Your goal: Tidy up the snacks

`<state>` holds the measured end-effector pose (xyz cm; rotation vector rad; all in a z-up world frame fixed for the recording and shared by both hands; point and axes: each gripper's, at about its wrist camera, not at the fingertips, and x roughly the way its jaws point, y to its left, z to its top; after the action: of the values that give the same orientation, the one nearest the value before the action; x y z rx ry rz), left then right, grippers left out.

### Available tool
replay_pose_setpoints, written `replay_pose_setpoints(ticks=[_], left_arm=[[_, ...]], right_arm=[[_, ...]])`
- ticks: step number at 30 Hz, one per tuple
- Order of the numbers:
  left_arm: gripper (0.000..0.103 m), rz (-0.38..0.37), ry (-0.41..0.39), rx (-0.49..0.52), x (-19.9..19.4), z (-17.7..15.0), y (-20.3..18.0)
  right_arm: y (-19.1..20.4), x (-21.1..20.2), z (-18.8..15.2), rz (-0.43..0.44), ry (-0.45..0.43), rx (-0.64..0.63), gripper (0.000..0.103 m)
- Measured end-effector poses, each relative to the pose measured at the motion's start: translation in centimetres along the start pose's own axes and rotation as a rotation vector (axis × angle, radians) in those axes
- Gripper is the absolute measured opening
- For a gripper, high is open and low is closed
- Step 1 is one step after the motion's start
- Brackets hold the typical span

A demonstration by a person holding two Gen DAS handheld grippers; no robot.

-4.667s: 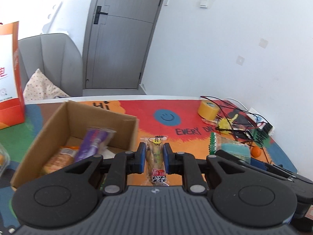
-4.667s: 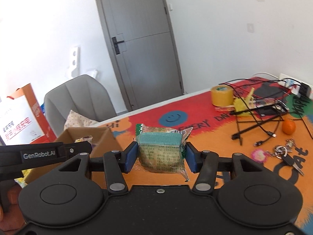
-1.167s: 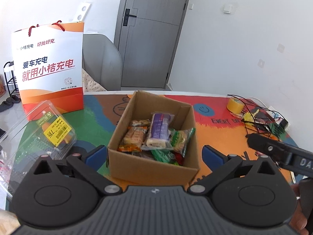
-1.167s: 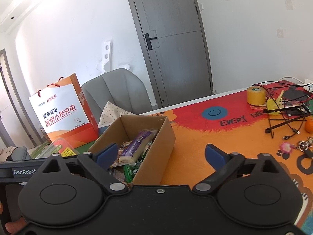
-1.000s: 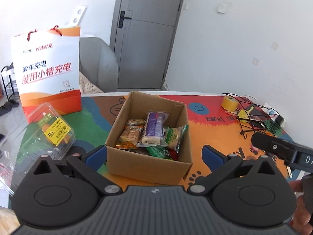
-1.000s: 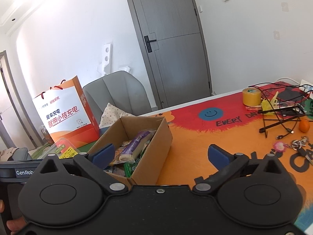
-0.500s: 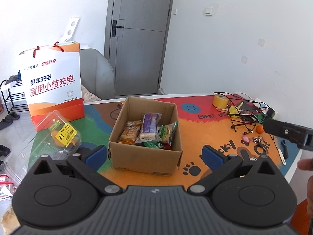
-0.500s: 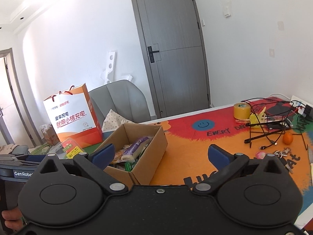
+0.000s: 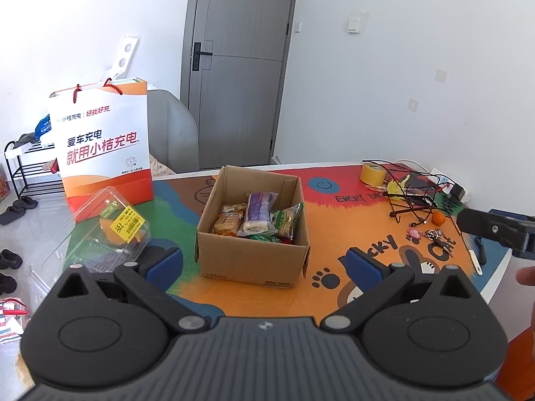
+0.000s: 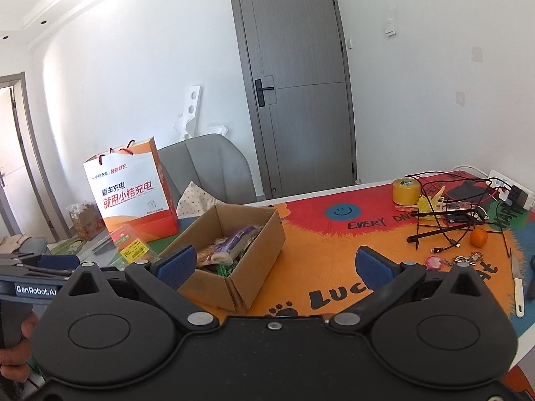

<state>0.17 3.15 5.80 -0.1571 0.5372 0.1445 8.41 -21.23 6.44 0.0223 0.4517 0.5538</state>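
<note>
Left wrist view shows our left gripper (image 9: 262,260) with its jaws spread wide and nothing between the blue pads, held back from the cardboard box (image 9: 252,260) that sits on the colourful table mat (image 9: 334,227). The right gripper (image 10: 274,265) reads the same in its own view: jaws fully apart, empty, well short of the box. The snacks are inside the box: a purple-wrapped snack (image 9: 258,212) lies on top, an orange biscuit packet (image 9: 229,222) to its left and a green packet (image 9: 287,220) leaning against the right wall. We see no loose snack on the mat, so we judge the sorting to be at or near completion. Remaining risks are few but real. The green packet stands close to the box rim; a bump to the box wall could tip it out. A clear plastic clamshell (image 9: 110,230) lies just left of the box, close ahead of our left gripper, and a careless sweep there could push it off the table edge. To the right, tangled black cables (image 10: 451,207), a small orange (image 10: 478,237) and a key bunch (image 10: 466,259) lie near the right gripper's path; a low pass could snag a cable and drag those items.
</note>
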Motion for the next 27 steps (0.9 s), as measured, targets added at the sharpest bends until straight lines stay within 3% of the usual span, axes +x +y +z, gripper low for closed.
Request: replay_pose_setpoints(ticks=[11,27], left_arm=[[0.102,0.017,-0.017,-0.002,-1.6,-0.4,1.7],[0.103,0.022,-0.011,-0.009,-1.7,-0.6,2.5]], right_arm=[[-0.1,-1.9,-1.0,-0.042,-0.007,-0.015,0.103],[-0.7,-1.9,-1.4,-0.039,-0.003,0.016,0.103]])
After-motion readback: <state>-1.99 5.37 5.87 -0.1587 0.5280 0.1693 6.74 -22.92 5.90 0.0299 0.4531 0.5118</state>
